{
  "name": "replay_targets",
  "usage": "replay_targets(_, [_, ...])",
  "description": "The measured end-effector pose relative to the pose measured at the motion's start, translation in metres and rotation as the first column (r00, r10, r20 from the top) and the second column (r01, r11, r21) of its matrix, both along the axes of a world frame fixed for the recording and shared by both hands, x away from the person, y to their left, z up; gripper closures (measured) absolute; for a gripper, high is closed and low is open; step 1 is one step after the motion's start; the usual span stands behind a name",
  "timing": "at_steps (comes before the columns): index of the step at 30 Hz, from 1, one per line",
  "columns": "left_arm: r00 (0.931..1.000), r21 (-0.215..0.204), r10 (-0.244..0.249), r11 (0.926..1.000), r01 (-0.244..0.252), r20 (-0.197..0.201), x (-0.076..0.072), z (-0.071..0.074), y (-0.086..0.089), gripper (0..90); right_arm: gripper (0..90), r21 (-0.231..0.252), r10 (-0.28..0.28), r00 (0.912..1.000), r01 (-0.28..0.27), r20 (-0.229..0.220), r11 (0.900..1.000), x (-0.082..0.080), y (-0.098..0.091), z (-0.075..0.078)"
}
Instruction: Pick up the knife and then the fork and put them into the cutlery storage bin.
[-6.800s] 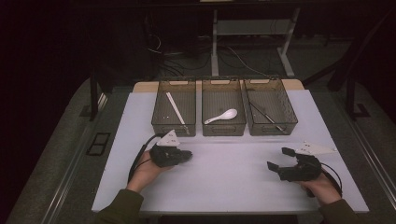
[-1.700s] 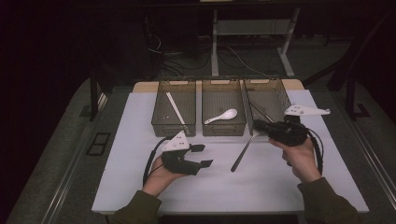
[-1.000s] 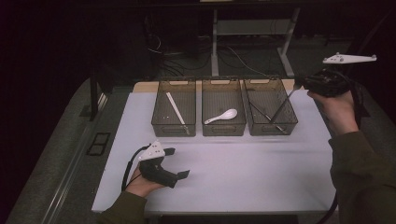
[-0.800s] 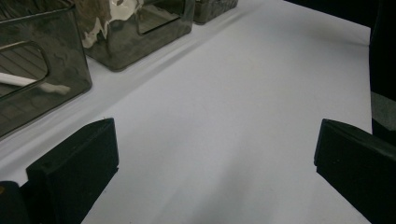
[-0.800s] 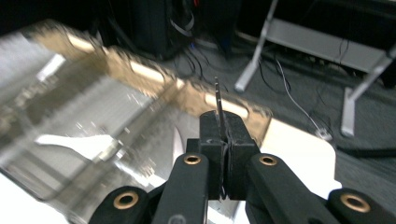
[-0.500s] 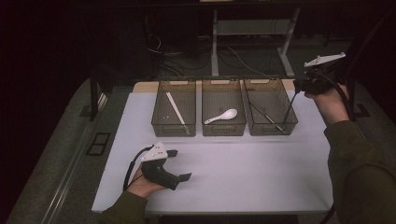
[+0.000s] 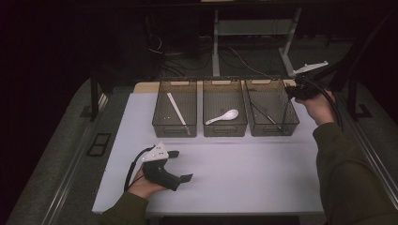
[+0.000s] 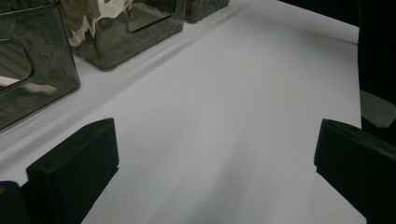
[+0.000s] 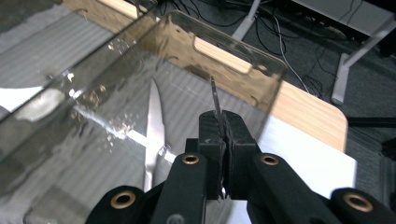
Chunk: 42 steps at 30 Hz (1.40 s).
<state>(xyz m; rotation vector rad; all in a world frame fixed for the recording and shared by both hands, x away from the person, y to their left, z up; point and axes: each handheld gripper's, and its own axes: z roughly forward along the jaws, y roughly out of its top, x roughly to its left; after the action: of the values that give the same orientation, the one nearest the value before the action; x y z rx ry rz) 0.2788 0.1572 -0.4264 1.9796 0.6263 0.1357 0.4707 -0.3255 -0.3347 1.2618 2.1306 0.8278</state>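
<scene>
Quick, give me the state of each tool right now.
Left tool: open, empty, low over the white mat.
Right tool: shut on a thin knife above the right bin.

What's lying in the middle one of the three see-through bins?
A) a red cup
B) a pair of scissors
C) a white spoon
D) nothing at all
C: in the high view a white spoon lies on the floor of the middle bin, between the left bin and the right bin.
</scene>
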Motion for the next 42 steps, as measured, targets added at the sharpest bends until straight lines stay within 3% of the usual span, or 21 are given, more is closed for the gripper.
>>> replay_targets(6, [1.0,-0.006,-0.004,1.0,0.004,0.004,0.0,0.001,0.0,0.0,84.0,0.03,0.015,0.9999,-0.016,0.004,0.9994,0.014,0.022,-0.012])
replay_targets(11, [1.0,-0.016,-0.006,0.9999,0.006,0.005,0.0,0.002,0.0,0.0,81.7,0.057,0.014,0.9989,-0.011,-0.045,0.9983,0.025,0.032,-0.03])
replay_targets(15, [0.9999,-0.015,-0.009,0.9998,0.009,0.005,0.0,0.002,0.0,0.0,74.4,0.057,0.002,0.9966,0.003,-0.083,0.9984,0.028,0.036,-0.04])
replay_targets(19, [0.9999,-0.012,-0.008,0.9999,0.008,0.006,0.001,0.002,0.0,0.0,63.5,0.084,0.006,0.9954,0.002,-0.095,0.9964,0.026,0.035,-0.038])
replay_targets(26, [0.9999,0.001,-0.012,0.9999,0.012,0.01,0.001,0.001,0.0,0.0,43.9,0.156,0.027,0.9958,-0.014,-0.087,0.9877,0.01,0.028,-0.031])
replay_targets(33, [0.9999,-0.004,-0.013,0.9999,0.013,0.01,0.001,0.0,0.001,0.0,36.8,0.239,0.062,0.9971,-0.05,-0.044,0.9697,-0.012,0.02,-0.029])
replay_targets(42, [0.9999,0.011,-0.012,0.9999,0.012,0.007,0.001,-0.001,0.003,0.0,29.7,0.304,0.135,0.9907,-0.134,0.017,0.9432,-0.048,0.023,-0.03])
